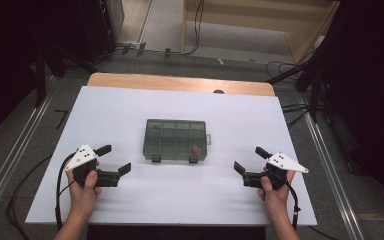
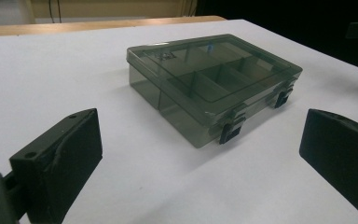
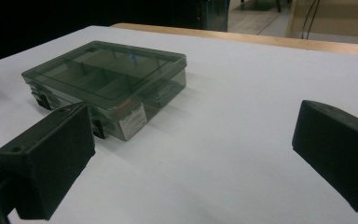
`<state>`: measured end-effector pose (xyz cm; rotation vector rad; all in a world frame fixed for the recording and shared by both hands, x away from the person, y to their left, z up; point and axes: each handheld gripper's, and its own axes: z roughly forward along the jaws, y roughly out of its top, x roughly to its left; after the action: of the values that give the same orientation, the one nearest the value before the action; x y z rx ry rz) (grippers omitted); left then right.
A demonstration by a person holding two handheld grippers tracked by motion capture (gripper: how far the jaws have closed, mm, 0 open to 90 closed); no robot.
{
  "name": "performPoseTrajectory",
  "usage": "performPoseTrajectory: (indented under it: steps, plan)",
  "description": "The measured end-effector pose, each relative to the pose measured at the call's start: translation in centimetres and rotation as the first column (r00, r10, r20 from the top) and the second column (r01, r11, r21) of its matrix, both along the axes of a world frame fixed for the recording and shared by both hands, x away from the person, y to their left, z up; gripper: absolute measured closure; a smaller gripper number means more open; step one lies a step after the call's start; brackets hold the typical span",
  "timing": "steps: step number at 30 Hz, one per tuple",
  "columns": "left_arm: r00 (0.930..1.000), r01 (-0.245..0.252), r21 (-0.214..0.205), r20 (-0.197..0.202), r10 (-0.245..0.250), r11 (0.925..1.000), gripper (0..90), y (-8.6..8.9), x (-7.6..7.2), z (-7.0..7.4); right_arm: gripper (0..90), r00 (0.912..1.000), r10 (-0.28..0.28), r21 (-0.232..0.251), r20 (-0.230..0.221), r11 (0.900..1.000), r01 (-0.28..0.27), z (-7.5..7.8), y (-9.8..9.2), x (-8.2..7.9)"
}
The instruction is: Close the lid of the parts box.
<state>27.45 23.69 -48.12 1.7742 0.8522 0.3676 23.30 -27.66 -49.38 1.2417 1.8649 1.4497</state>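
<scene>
Smoky plastic box sits lid shut in the middle of the frame on the white table — two latches facing the person. Left gripper waits at lower left, jaws spread wide, holding nothing; right gripper mirrors it at lower right — also wide open, both well apart from the box

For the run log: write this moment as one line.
left gripper: open, apart from box | right gripper: open, apart from box | compartment box: lid shut, both latches fastened, mid-table
</scene>
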Motion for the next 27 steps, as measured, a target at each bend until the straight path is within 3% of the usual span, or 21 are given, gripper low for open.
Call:
performPoseTrajectory:
  steps: [12, 27]
  plan:
    - [0.9997, -0.023, 0.005, -0.012, 0.023, 0.9997, 0.0, 2.2, -1.1, 0.0, 0.0, 0.9988, -0.049, 0.009, 0.008, 0.9988, 0.049, -0.1, -2.8, -1.3]
    - [0.9981, -0.061, 0.041, -0.001, 0.061, 0.9973, 0.0, 4.9, -2.0, -0.2, 0.0, 0.9936, -0.113, -0.032, 0.001, 0.9931, 0.113, -0.8, -6.0, -3.1]
